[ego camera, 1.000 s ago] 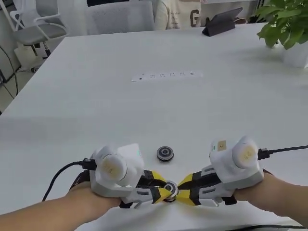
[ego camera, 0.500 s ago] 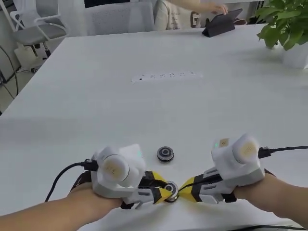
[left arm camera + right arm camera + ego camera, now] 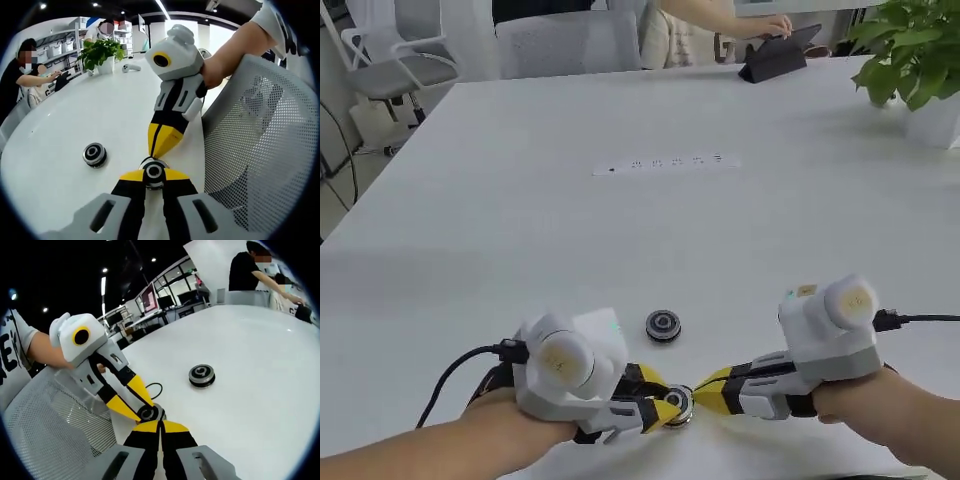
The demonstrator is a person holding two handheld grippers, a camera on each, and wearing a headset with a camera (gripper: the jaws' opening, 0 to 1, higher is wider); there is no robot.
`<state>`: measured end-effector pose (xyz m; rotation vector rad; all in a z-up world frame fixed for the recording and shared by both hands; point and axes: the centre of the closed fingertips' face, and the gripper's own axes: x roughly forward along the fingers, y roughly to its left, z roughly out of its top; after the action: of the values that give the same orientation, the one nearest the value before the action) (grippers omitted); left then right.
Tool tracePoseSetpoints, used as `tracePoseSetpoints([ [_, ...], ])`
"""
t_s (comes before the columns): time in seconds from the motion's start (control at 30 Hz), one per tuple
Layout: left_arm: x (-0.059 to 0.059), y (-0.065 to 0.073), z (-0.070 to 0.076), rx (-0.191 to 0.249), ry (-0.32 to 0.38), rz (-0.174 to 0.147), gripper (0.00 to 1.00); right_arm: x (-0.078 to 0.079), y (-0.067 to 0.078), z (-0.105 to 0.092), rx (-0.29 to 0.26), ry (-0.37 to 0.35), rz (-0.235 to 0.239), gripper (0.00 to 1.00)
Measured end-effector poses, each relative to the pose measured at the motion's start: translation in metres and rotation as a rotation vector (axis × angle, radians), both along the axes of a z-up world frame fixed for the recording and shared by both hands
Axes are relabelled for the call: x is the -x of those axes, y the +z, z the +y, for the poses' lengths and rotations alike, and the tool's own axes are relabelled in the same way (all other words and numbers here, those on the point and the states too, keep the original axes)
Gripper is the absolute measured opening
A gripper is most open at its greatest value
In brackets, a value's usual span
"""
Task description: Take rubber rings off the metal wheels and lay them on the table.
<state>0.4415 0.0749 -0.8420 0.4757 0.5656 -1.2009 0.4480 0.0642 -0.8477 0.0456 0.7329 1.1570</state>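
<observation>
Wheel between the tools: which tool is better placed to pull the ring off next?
Right. The left tool clamps the wheel, steadying it; the right tool, jaws together, has its tips at the wheel's rim, probably free to pull.

No word, brand or number can be read: the only lettering is dark print on the person's white shirt, just left of the mesh chair back in the right gripper view, cut off at the edge and too partial to make out

Bright, even light; edges perhaps soft
</observation>
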Motion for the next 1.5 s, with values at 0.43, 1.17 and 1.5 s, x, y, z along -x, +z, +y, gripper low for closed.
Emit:
tracePoseSetpoints([
  [0.43, 0.0, 0.0, -0.001, -0.008, 0.004, -0.004, 0.07, 0.006, 0.006, 0.004, -0.044, 0.001, 0.036, 0.0],
  [1.17, 0.001, -0.001, -0.001, 0.0, 0.006, 0.001, 0.07, 0.013, 0.007, 0.014, -0.045, 0.059, 0.023, 0.0],
  [1.5, 0.001, -0.001, -0.001, -0.003, 0.001, 0.003, 0.07, 0.01, 0.007, 0.011, -0.046, 0.038, 0.022, 0.0],
])
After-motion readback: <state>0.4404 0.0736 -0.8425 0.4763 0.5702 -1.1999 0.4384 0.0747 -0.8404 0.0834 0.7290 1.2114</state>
